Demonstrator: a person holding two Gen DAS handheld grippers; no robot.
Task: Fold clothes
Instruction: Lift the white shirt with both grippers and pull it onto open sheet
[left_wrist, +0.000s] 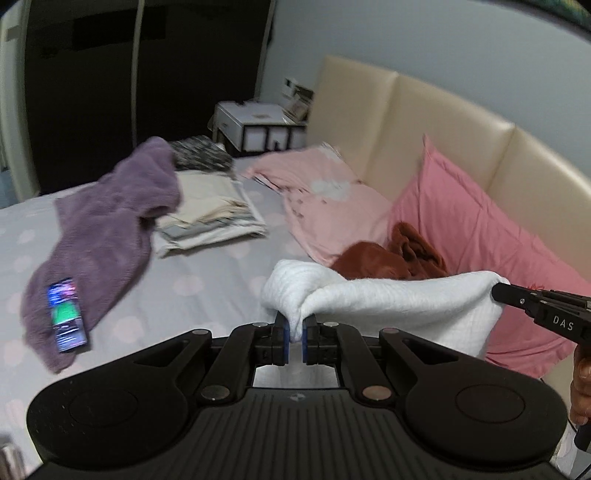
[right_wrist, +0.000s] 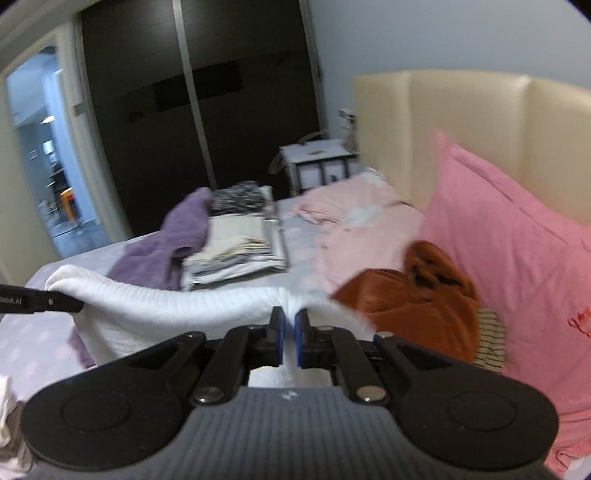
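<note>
Bed phone shows only beside left tool.

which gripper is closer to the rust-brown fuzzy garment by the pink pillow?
Right. The right gripper, shut on the white knit cloth, sits just beside the rust-brown fuzzy garment. The left gripper grips the cloth's opposite end, farther off.

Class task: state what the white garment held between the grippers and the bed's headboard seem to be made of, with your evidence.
White garment: probably knitted or waffle-weave cotton; fine ribbed texture, soft sag. Headboard: cream leather or leatherette, likely padded; smooth sheen, seamed panels.
</note>
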